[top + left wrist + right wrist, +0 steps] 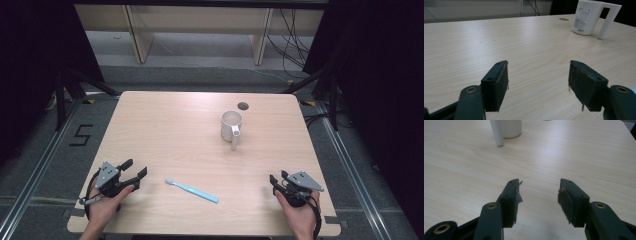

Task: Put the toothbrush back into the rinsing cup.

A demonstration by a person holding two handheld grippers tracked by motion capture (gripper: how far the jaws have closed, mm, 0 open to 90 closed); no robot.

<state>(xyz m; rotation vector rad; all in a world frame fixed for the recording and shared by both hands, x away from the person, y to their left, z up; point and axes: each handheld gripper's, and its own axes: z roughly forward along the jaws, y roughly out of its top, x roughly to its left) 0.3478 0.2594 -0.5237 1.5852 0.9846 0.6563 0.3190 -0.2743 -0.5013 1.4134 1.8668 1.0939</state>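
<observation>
High view showed both grippers low in the frame, the left gripper (pixel 134 170) at lower left and the right gripper (pixel 278 178) at lower right, each with jaws spread apart and nothing between them; the two gripper views confirmed bare table (pixel 165 130) between the pads. Between them, just below the middle of the frame, lay the toothbrush (pixel 192 190), flat on the wood, its long axis running from upper left to lower right, white head toward the left gripper and blue handle end pointing toward the lower right. It lay nearer the left gripper than the right, so the left hand (pixel 107 202) looked better placed to take it, probably across the handle. Farther off, above the middle and right of centre, the mug (pixel 231 125) stood upright, handle toward the bottom of the frame. Its inside looked empty, well apart from the toothbrush.
</observation>
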